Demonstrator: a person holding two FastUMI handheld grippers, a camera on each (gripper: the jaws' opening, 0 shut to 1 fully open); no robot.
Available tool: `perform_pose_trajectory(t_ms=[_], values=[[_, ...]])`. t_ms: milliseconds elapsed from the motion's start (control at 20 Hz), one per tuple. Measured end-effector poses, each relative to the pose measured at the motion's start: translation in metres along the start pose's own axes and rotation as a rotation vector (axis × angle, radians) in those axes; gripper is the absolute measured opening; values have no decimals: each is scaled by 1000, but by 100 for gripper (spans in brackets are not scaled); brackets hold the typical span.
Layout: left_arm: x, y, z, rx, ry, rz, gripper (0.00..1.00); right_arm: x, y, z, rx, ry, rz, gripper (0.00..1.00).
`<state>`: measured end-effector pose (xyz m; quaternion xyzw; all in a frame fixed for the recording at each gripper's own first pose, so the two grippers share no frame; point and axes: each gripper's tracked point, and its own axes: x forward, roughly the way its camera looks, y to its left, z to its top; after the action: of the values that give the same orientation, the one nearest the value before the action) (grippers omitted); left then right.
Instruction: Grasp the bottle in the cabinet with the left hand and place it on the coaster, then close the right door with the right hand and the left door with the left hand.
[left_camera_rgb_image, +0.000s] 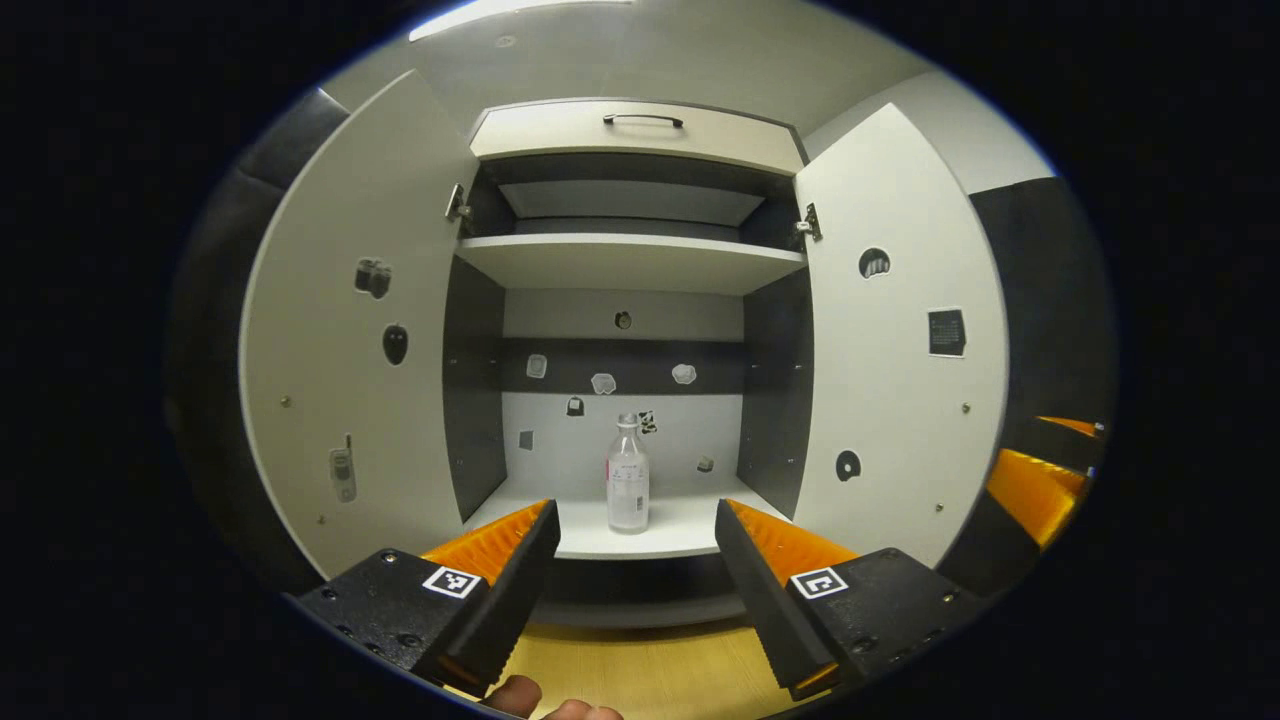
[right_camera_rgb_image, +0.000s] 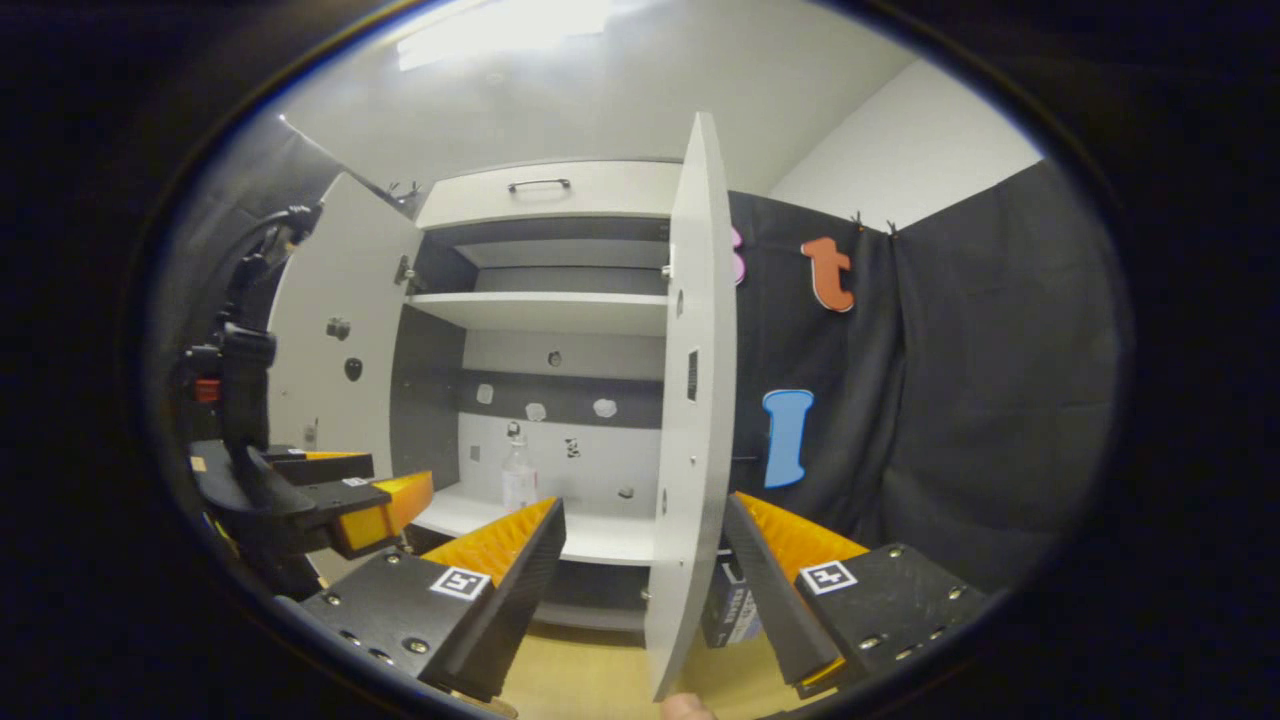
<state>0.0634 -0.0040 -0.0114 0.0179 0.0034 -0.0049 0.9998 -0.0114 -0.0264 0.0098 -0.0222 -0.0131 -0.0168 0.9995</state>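
A: Left gripper view first. How does the bottle look?

B: Clear plastic, narrow neck, pale cap, a light label round its body; the print is too small to make out. It stands upright on the lower shelf of the cabinet, near the front edge and about mid-width, touching nothing else.

A: Left gripper?

B: Fingers spread wide, nothing between them. The bottle appears in the gap but farther in; the tips stand short of the shelf edge. Both doors hang open: left door and right door, each with small stickers.

A: Anything cut off?

B: Fingertips of the person's hand peek in at the bottom edge, the rest cropped. At the right rim a part of the right gripper shows; its state is not readable there. The stickers on the back wall are too small to identify.

A: Right gripper view?

B: The bottle sits on the same shelf, small and faint. The right door is seen nearly edge-on, and its lower end lies between the open fingers of the right gripper, which touch nothing that can be seen. The left gripper is at the left, fingers apart, in front of the left door.

A: Hidden parts?

B: The door edge hides the cabinet's right side. A dark box behind it is partly covered. The wooden tabletop shows as a strip only.
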Motion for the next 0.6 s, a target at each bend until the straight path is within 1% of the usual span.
perform_pose_trajectory(t_ms=[150,300,450,600], values=[[47,6,-10,34,15,-3,96,-3,-21,-3,-11,5,-71,97],[96,7,-22,31,32,-20,97,-9,-46,-5,-31,8,-158,97],[140,11,-33,37,51,-15,97,-19,-65,-9,-51,26,-240,97],[177,13,-37,40,50,-1,97,-27,-84,-15,-63,50,-307,97]])
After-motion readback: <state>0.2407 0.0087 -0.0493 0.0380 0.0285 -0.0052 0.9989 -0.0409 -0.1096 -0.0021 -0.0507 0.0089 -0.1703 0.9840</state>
